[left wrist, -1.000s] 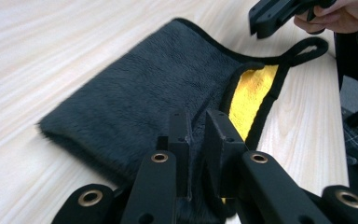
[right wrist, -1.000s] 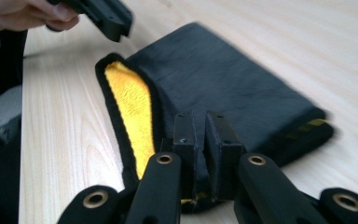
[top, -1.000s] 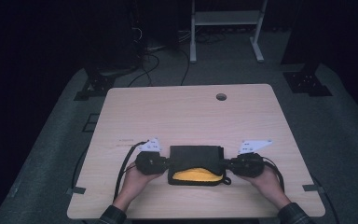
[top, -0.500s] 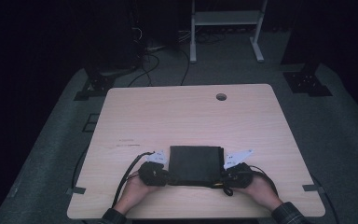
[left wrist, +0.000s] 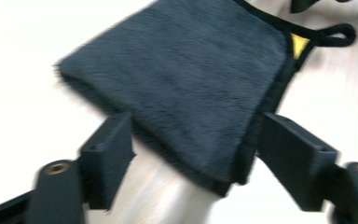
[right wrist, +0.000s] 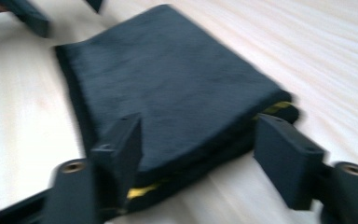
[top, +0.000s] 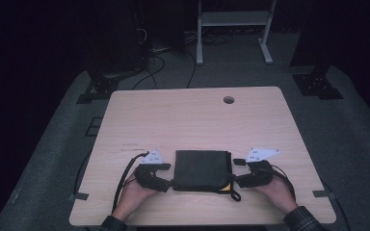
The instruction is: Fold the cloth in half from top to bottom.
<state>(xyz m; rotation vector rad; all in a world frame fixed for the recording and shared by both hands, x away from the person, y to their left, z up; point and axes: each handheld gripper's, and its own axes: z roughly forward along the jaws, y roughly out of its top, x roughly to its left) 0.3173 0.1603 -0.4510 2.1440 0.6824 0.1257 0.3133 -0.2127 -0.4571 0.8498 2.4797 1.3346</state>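
Note:
A dark grey cloth (top: 202,169), folded flat with a yellow lining (top: 228,186) showing at its near right corner, lies close to the front edge of the wooden table (top: 192,120). My left gripper (top: 169,183) sits at the cloth's near left corner. Its jaws have just been opening and now stand wide, with that corner (left wrist: 205,107) loose between them. My right gripper (top: 237,182) is at the near right corner. Its jaws have also just been opening, and the folded edge (right wrist: 177,107) rests between them unpressed. A black hanging loop (top: 234,195) trails from the cloth.
A round cable hole (top: 228,99) sits near the table's far edge. Behind the table, a white frame stand (top: 231,19), cables (top: 154,53) and dark stand feet (top: 318,84) are on the grey floor. Bare wood stretches beyond the cloth.
One second ago both grippers held the cloth with its yellow inside showing at the front. The top layer came down toward the near edge, and both sets of jaws have opened off it.

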